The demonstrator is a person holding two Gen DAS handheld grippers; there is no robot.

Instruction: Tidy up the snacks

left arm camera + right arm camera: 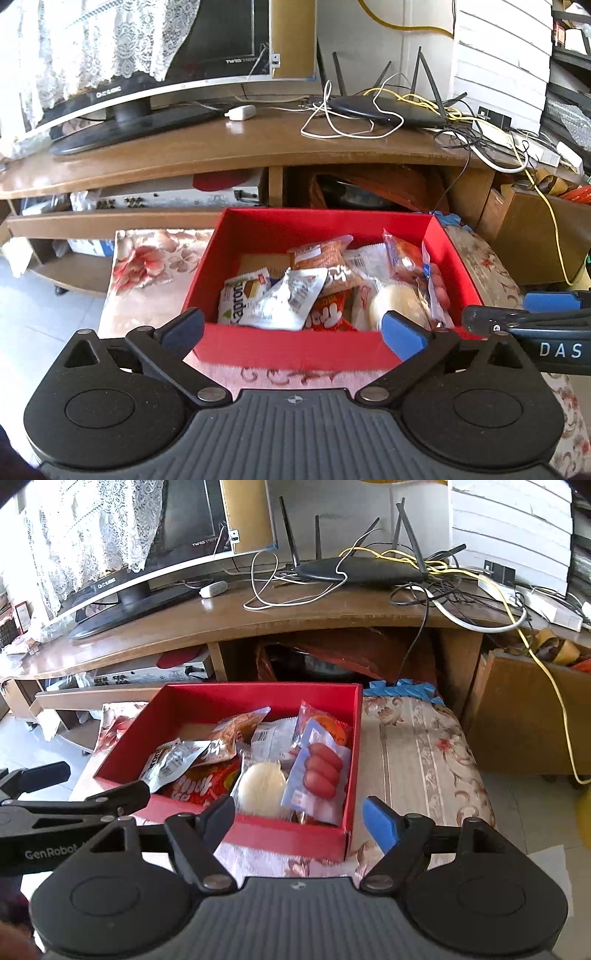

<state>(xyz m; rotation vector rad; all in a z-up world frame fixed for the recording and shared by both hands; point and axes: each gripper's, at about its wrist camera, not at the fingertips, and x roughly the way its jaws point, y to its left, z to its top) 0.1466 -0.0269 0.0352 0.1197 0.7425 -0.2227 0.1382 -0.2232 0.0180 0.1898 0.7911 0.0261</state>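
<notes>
red box on floral cloth, below wooden tv stand. contents: snack packets, incl. sausage pack, round pale cake, white sachet. left gripper: jaws wide apart, empty, at box's near wall. right gripper: jaws parted, empty, at box's near right corner.

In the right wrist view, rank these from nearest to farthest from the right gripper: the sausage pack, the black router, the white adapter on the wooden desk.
From the right gripper:
1. Clear pack of red sausages, just ahead, in the red box's right side.
2. Small white adapter, far left on the brown wooden desk.
3. Black router with antennas, at the desk's back, centre-right; only slightly farther.
</notes>
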